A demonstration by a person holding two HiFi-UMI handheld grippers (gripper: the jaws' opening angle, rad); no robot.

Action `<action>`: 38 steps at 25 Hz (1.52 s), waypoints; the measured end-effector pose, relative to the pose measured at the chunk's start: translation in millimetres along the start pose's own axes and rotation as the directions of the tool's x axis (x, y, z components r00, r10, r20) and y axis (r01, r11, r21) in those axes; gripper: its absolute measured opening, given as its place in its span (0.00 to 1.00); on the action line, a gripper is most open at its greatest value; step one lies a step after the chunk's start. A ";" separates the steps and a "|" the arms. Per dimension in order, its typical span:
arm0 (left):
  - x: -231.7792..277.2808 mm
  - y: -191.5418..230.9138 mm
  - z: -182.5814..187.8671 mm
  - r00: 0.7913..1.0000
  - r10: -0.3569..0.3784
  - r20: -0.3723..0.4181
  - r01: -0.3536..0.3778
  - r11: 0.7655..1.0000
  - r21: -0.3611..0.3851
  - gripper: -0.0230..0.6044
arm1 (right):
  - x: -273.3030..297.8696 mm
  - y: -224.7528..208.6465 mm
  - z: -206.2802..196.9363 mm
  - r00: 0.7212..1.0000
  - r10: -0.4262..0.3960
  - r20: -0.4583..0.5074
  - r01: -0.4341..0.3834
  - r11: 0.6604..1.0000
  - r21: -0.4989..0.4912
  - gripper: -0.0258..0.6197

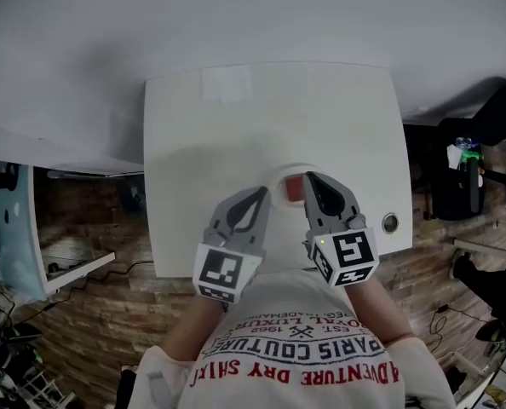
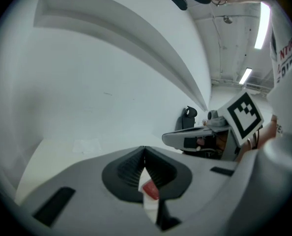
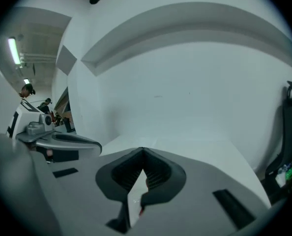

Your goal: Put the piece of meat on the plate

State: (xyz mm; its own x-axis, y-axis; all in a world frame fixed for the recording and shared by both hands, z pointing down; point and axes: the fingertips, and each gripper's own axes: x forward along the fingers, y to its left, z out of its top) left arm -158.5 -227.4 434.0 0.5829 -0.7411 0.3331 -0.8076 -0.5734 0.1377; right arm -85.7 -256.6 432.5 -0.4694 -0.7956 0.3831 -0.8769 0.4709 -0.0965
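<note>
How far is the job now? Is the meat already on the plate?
Done, it seems: the red piece of meat lies on the white plate. In hand: nothing; the left gripper and the right gripper are both shut and empty, near the plate. Left to do: nothing that shows.

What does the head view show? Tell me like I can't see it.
A red piece of meat lies on a round white plate on a white table. The grey left gripper and right gripper, both shut, point toward the plate from the person's side.
</note>
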 end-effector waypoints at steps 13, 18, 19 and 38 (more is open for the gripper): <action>-45.6 -2.5 87.8 0.968 0.063 0.244 -0.084 0.994 0.076 0.04 | -48.0 20.3 78.5 0.971 0.049 0.233 -0.029 0.995 -0.091 0.06; -49.6 5.4 95.3 0.961 0.098 0.259 -0.120 0.990 0.072 0.04 | -49.6 29.1 81.7 0.968 0.101 0.231 -0.075 0.990 -0.119 0.06; -49.5 5.5 95.4 0.961 0.102 0.259 -0.124 0.990 0.071 0.04 | -50.0 30.1 81.2 0.967 0.109 0.229 -0.083 0.989 -0.120 0.06; -39.7 -7.0 91.6 0.966 0.087 0.242 -0.096 0.995 0.028 0.04 | -53.1 5.9 76.9 0.976 0.057 0.212 -0.039 0.996 -0.085 0.06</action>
State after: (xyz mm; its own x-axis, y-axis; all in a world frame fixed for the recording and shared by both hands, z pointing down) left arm -167.9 -226.0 334.4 0.5148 -0.8504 0.1083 -0.8572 -0.5088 0.0789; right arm -74.0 -240.9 340.9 -0.5297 -0.8302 0.1739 -0.8457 0.5326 -0.0331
